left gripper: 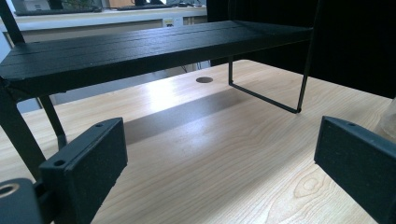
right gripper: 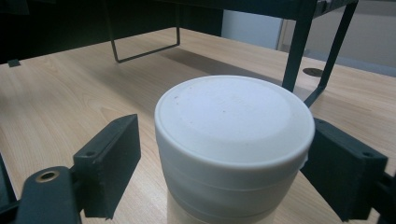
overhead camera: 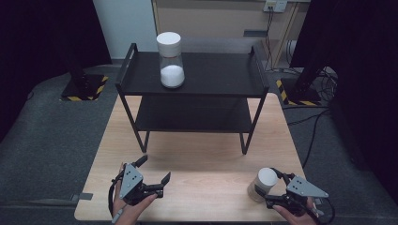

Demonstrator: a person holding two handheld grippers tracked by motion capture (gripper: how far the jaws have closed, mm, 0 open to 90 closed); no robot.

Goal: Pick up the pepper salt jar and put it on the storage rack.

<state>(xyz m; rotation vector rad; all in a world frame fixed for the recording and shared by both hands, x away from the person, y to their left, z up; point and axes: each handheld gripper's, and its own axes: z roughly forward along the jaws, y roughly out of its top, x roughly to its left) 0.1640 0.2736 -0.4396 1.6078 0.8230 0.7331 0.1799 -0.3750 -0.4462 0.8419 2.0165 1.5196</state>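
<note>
Wooden table (overhead camera: pixel 197 159) with black two-tier rack (overhead camera: pixel 192 75) standing toward its far edge; on rack's top shelf, left of centre, upright clear jar (overhead camera: pixel 171 60) with white lid, white powder in lower part.

Near right corner of table: second jar (overhead camera: pixel 262 184), white lid, pale body, upright on the surface; sits between the two jaws of right gripper (overhead camera: pixel 273 187), held in a hand at the near edge; in right gripper view jar (right gripper: pixel 233 149) seen from above its lid, centred between the jaws; right-side jaw touching or almost touching lid rim, left-side jaw standing off with visible gap; jaws open about jar-wide, not clamped; cannot tell firm contact on the right side.

Near left corner of table: left gripper (overhead camera: pixel 155 169) held in a hand, grey plate on top, jaws spread wide, nothing between them; in left gripper view jaws far apart over bare wood, rack's lower shelf (left gripper: pixel 154 46) ahead and above; pale translucent edge of something at right border of that view, too little seen to tell.

Grippers well apart, one at each near corner; rack between them and the far edge.
</note>
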